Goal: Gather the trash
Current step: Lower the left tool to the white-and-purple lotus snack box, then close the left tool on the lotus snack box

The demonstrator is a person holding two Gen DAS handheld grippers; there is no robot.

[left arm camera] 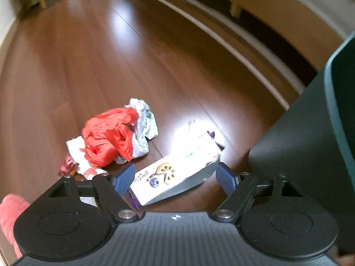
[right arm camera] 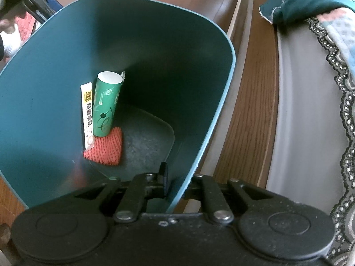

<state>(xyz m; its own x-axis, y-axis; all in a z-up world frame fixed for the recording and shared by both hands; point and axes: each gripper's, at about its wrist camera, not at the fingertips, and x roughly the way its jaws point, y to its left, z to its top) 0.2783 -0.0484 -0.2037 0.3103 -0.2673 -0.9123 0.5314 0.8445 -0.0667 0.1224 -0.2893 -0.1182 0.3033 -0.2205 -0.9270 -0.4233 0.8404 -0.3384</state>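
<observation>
Trash, a white carton [left arm camera: 175, 177], lay on the floor between the left gripper's [left arm camera: 175, 178] spread jaws, untouched; the right gripper [right arm camera: 175, 184] stood clamped on the bin's rim [right arm camera: 221, 115]; closing on the carton seemed next.

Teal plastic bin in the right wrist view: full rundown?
The teal plastic waste bin is open-topped with smooth matte walls, rounded corners and a thin rim, and appears tipped toward the camera. Inside, by its left wall, are a green paper cup, a white printed sachet and orange foam netting. The right gripper is shut on its near rim; a wooden floor lies around it.
</observation>
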